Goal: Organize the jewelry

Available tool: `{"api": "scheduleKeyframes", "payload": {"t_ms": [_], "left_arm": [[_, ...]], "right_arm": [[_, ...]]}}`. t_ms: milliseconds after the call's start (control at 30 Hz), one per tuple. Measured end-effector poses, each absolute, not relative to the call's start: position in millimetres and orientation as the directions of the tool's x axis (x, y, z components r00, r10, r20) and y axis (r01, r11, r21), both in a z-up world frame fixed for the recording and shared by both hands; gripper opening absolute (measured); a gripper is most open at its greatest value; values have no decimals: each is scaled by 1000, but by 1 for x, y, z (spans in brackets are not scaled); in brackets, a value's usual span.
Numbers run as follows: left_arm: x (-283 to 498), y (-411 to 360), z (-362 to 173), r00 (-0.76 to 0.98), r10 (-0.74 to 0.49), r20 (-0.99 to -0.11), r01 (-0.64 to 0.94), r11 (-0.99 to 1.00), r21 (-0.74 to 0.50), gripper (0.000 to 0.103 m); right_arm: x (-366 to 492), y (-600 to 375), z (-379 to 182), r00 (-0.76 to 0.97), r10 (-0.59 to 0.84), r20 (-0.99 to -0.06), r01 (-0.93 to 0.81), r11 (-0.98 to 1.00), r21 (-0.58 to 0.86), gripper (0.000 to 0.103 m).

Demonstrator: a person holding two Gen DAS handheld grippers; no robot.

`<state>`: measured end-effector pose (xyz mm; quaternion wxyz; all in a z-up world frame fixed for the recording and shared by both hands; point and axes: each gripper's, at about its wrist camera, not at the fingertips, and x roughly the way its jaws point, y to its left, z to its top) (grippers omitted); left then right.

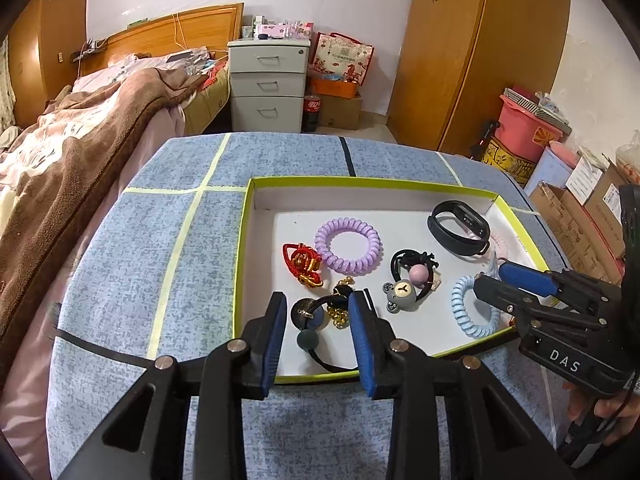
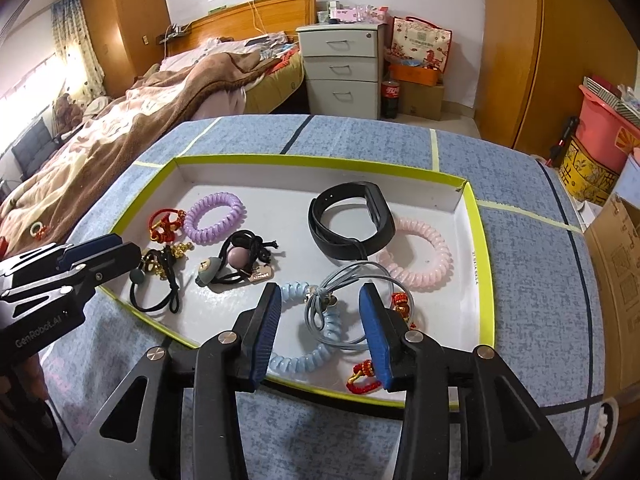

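Observation:
A shallow white tray with a lime-green rim (image 1: 241, 240) (image 2: 482, 248) sits on the blue table and holds hair ties and bracelets. My left gripper (image 1: 320, 300) is open over the tray's near edge, around a black hair tie with a dark bead (image 1: 308, 338) (image 2: 138, 276). My right gripper (image 2: 318, 294) is open above a light blue coil tie (image 2: 316, 354) (image 1: 464, 308) and a grey cord loop (image 2: 344, 276). Also inside lie a purple coil tie (image 1: 347, 246), a black wristband (image 2: 352, 216), a pink coil tie (image 2: 424, 256), a bear hair tie (image 1: 404, 292) and red knot charms (image 1: 302, 264).
The table has a blue cloth with pale and dark stripes (image 1: 160, 248). A bed with a brown blanket (image 1: 80, 152) is on the left. A grey drawer cabinet (image 1: 268, 84) stands behind. Cardboard boxes (image 1: 580, 208) and a wooden wardrobe (image 1: 472, 52) are on the right.

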<state>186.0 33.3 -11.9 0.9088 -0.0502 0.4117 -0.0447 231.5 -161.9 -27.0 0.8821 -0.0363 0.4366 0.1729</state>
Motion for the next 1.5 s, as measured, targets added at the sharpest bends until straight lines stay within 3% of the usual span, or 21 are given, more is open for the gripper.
{"api": "scheduleKeyframes", "payload": {"t_ms": [500,933,1500], "left_arm": [[153,30,0,704,-73,-706,3,995,-100,47],[109,17,20,795,6,-607,-43,998,-46,47],[90,8,16,799,-10,-601,-28,998,-54,47]], "right_arm": [[190,-166,-3,651,269,-709,-300,950,85,44],[134,-170,12,761,226,-608,-229,971,74,45],[115,-168,12,774,231,-589,-224,971,87,45]]}}
